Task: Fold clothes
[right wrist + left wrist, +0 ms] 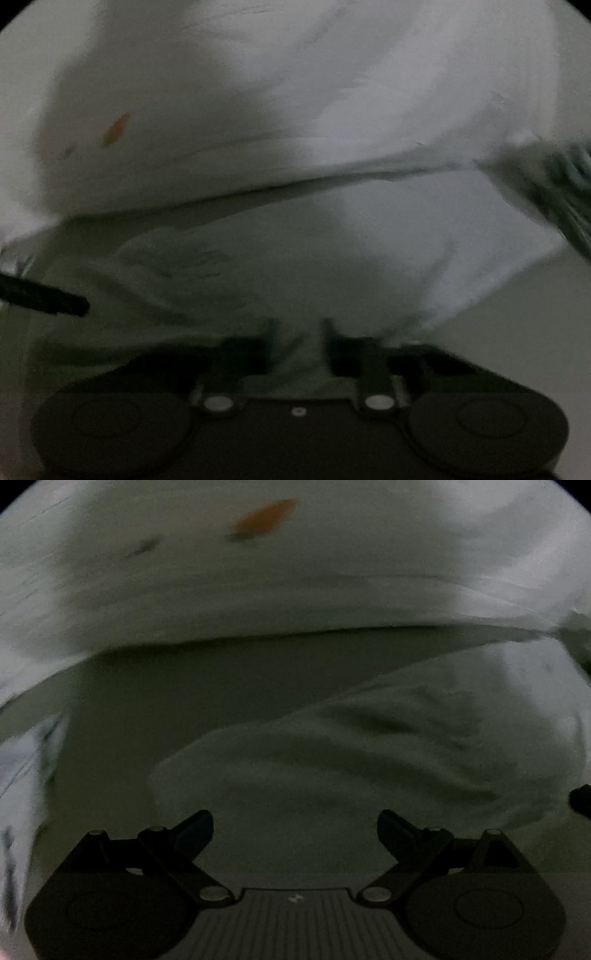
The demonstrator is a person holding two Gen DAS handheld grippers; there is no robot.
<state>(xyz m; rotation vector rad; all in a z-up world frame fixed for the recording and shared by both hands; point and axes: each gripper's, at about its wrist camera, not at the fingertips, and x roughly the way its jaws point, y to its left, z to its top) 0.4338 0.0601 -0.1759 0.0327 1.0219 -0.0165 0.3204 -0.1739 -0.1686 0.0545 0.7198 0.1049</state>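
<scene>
A white garment [280,590] with an orange mark [267,515] fills the left wrist view, with a folded flap [369,746] lying close in front. My left gripper [294,829] is open and empty, its fingers wide apart just above the flap. In the right wrist view the same white garment [295,122] with the orange mark [117,127] fills the frame. My right gripper [298,332] is shut on a bunch of the white cloth [299,354], which is pinched between the fingers. The view is dim and blurred.
A pale surface [524,332] shows at the lower right of the right wrist view. A dark green patterned edge [569,184] lies at the far right. The other gripper's black finger [44,295] pokes in from the left.
</scene>
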